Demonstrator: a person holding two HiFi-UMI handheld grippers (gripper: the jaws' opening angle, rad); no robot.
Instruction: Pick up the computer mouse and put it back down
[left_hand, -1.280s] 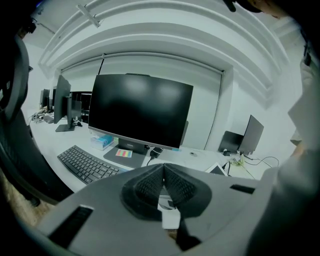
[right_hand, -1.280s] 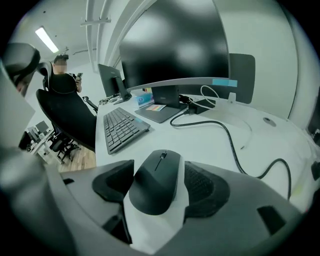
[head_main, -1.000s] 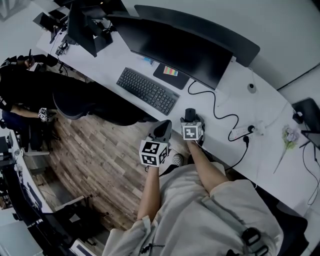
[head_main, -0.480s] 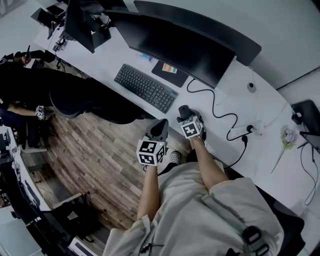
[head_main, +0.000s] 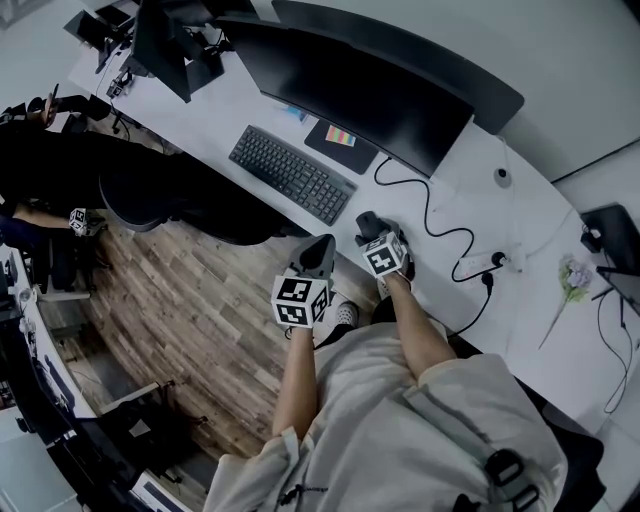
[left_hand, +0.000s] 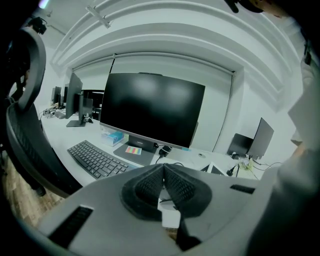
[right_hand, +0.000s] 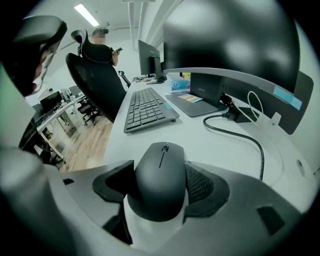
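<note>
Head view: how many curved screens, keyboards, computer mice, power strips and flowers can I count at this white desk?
curved screen: 1
keyboard: 1
computer mouse: 1
power strip: 1
flower: 1
Total: 5

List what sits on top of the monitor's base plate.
A small pad with coloured stripes lies on the dark base plate. The plate's back part is hidden under the monitor in the head view.
</note>
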